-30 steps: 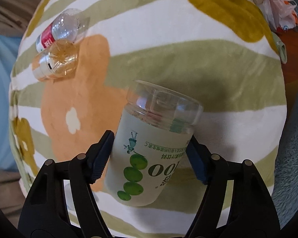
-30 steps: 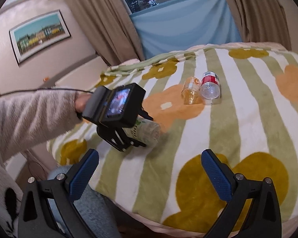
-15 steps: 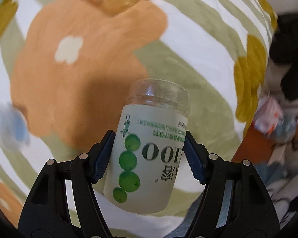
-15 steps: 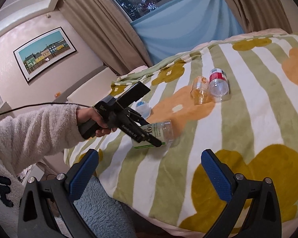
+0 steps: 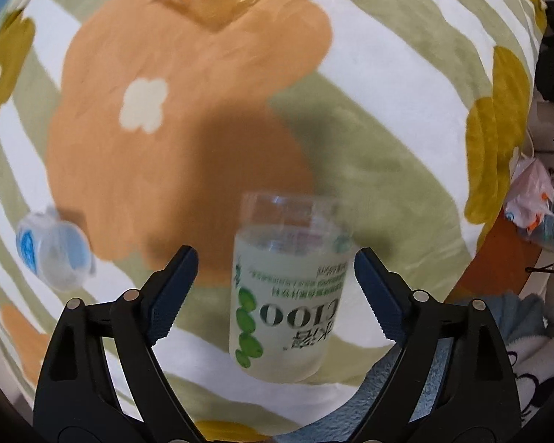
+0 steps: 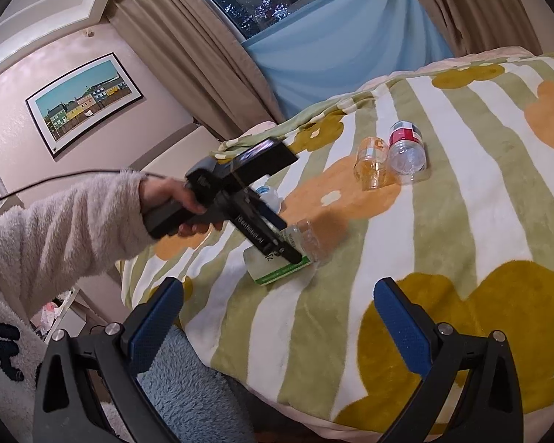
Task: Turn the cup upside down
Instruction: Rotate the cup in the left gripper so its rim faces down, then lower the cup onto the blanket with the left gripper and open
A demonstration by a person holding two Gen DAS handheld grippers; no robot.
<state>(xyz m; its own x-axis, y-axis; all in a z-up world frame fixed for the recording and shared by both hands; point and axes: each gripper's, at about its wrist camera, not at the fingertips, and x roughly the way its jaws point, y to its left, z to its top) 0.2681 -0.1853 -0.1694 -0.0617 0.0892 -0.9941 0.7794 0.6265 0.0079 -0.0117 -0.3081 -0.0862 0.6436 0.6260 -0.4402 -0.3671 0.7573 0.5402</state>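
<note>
The cup (image 5: 288, 295) is a clear plastic one with a white label and green dots. It lies on the striped flower blanket (image 5: 369, 118), between the fingers of my left gripper (image 5: 275, 277). The jaws stand open with a gap on each side of the cup. In the right wrist view the cup (image 6: 288, 254) rests on the blanket partly under the left gripper (image 6: 273, 236). My right gripper (image 6: 277, 317) is open and empty, over the near edge of the bed.
Two clear cups, one amber (image 6: 369, 164) and one with a red label (image 6: 406, 151), lie side by side farther up the blanket. A small cup with a blue label (image 5: 53, 254) lies left of the gripper. The bed edge (image 6: 240, 361) is close.
My left gripper turned with the cup, lowered it to the blanket and opened; the cup now lies free between the jaws. The right gripper stayed open and rose slightly.
</note>
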